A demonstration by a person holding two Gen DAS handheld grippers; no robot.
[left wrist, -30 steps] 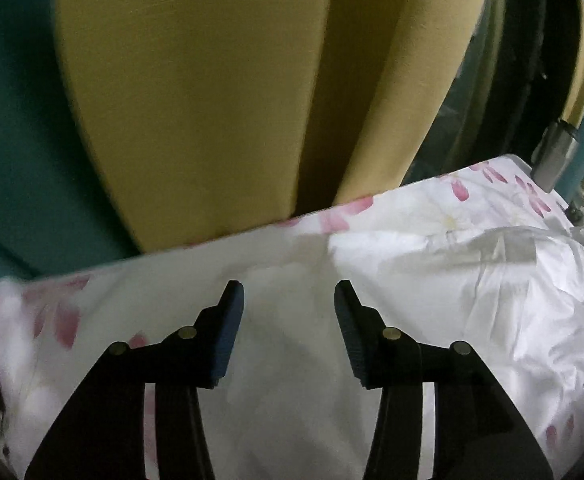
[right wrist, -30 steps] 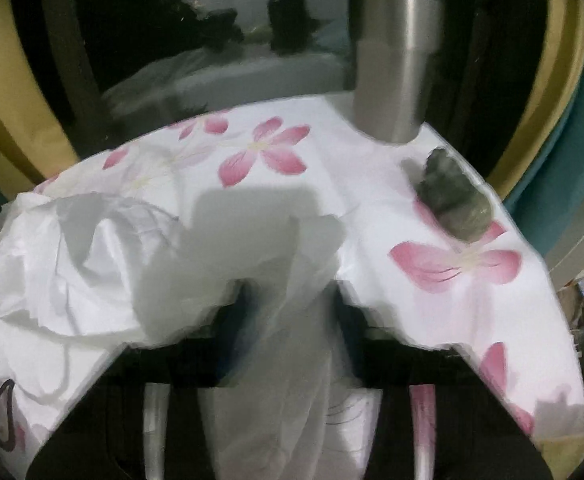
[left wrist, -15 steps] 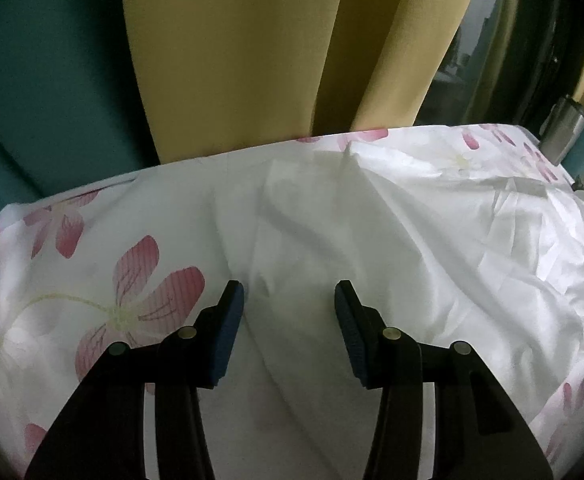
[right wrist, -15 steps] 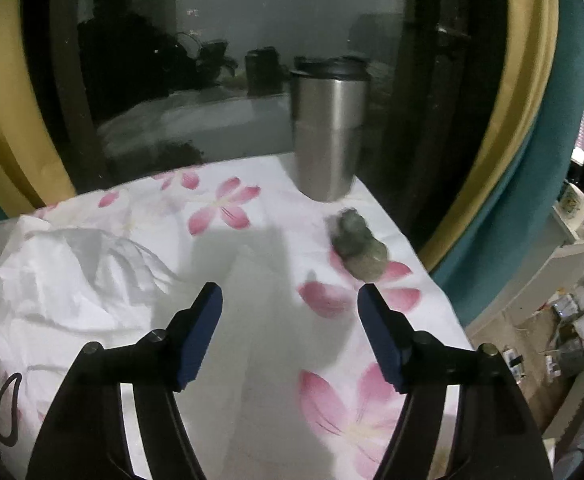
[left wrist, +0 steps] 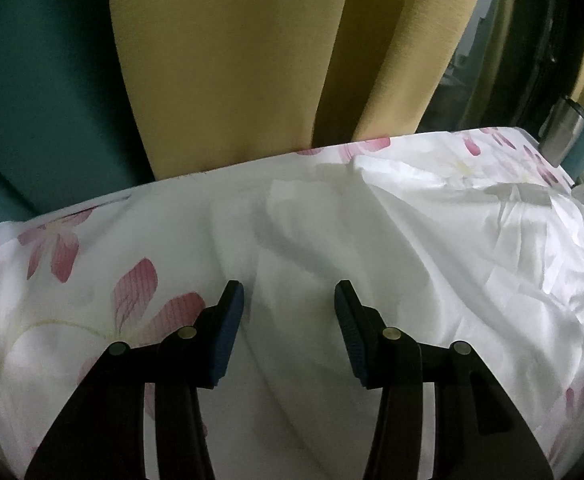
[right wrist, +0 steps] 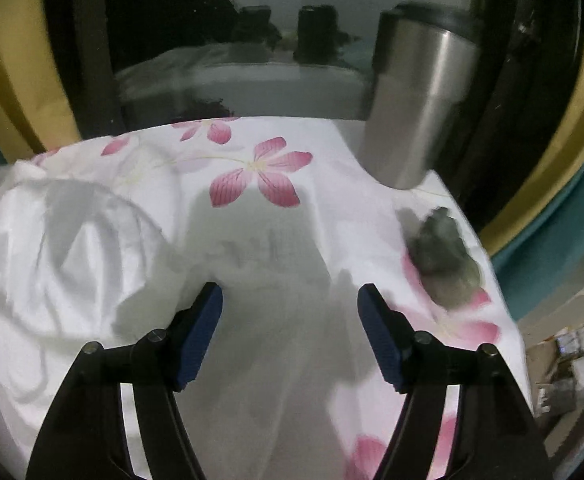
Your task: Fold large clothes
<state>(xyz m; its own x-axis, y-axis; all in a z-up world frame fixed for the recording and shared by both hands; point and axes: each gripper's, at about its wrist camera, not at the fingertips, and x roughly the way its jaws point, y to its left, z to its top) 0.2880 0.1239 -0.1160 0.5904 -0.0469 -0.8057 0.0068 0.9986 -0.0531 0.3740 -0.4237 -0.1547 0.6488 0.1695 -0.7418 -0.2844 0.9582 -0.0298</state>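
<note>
A thin, crumpled white garment (left wrist: 432, 248) lies spread over the flower-printed white and pink tablecloth (left wrist: 64, 280); in the left wrist view it fills the middle and runs out toward three o'clock, where it bunches into sharp creases, and in the right wrist view the same garment (right wrist: 64, 256) heaps up at nine o'clock. The left gripper (left wrist: 288, 300) hangs over a smooth stretch of it with its jaws apart and nothing between the pads. The right gripper (right wrist: 290, 300) also stands spread; its jaws have just been opening, and no cloth sits between them now, only the shadowed fabric underneath. The fabric looks light, limp and rather slick, so it should drape and slide rather than hold a shape, and a pinch on a flat patch may well pick up the tablecloth too. A raised ridge or a free edge looks like the safer place to take hold, such as the folded lip at twelve o'clock from the left pads. At one o'clock in the right view stands a tall steel tumbler (right wrist: 420, 96), and a small grey-green lump (right wrist: 444, 256) lies at three o'clock; a dragged hem could knock either.
</note>
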